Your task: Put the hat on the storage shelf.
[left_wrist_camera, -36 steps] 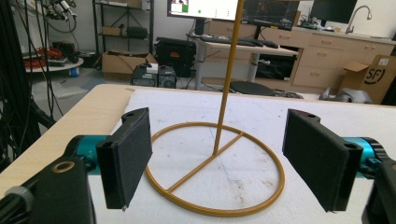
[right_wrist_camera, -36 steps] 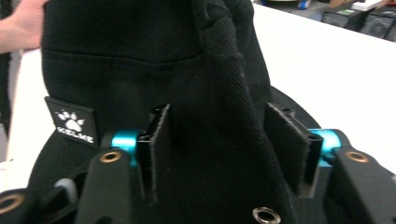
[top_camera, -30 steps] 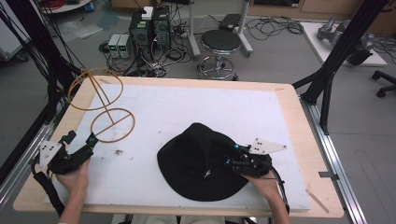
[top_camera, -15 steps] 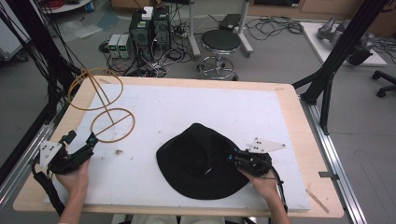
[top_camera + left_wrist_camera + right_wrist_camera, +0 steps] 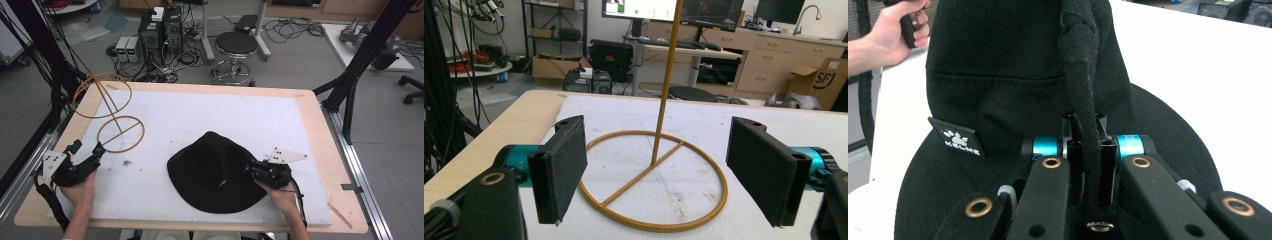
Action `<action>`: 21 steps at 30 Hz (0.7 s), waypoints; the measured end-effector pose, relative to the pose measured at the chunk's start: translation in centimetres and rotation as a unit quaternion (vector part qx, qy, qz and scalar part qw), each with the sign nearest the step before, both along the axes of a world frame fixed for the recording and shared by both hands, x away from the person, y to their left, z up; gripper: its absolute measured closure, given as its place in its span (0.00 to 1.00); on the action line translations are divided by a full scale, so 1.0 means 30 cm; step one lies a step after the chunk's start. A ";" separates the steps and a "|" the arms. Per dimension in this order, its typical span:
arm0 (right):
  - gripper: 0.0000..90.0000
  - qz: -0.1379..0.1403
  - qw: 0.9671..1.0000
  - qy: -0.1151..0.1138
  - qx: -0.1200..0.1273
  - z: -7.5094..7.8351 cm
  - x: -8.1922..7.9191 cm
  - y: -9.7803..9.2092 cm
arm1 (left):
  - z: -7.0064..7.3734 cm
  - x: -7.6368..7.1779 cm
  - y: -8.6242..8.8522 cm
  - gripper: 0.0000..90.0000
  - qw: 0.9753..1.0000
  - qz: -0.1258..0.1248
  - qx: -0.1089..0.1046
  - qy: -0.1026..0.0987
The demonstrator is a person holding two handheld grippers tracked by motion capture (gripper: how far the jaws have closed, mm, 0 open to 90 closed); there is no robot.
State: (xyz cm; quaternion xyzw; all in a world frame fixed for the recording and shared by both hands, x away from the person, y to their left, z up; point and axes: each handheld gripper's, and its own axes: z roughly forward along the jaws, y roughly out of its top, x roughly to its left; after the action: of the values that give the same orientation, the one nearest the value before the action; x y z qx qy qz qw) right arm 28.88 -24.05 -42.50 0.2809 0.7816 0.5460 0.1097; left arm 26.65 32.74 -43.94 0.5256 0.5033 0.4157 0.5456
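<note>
We are pinching the black hat (image 5: 215, 170) with our right gripper (image 5: 255, 171), its jaws squeezing a raised fold of the crown (image 5: 1083, 100) tightly at the hat's 3 o'clock side. The hat is lying on the white table mat (image 5: 210, 115), toward 6 o'clock. Our left gripper (image 5: 89, 155) is sitting with its jaws spread wide and gripping nothing, pointing at the gold wire stand (image 5: 659, 165) by the mat's 9 o'clock edge.

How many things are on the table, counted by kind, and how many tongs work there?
Black hat: 1
Gold wire stand: 1
Tongs: 2, the left tongs open, the right tongs shut on the hat's cord
Total: 4
</note>
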 end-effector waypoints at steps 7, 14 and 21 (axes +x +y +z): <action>0.98 -0.005 1.000 0.001 0.010 0.000 -0.001 -0.002 | 0.002 -0.002 -0.001 0.27 1.000 0.001 0.000 -0.001; 0.98 -0.015 1.000 -0.004 0.020 0.002 -0.006 -0.005 | 0.001 0.000 -0.002 0.27 1.000 -0.001 0.000 -0.001; 0.98 -0.025 0.999 -0.010 0.037 0.012 -0.012 -0.010 | 0.001 0.001 -0.003 0.27 1.000 -0.001 0.000 -0.001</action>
State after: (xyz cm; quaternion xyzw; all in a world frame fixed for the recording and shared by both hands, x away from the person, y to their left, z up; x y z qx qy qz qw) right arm 28.53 -24.37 -42.13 0.2989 0.7526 0.5741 0.1211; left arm 26.66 32.64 -43.93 0.5258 0.5026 0.4157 0.5460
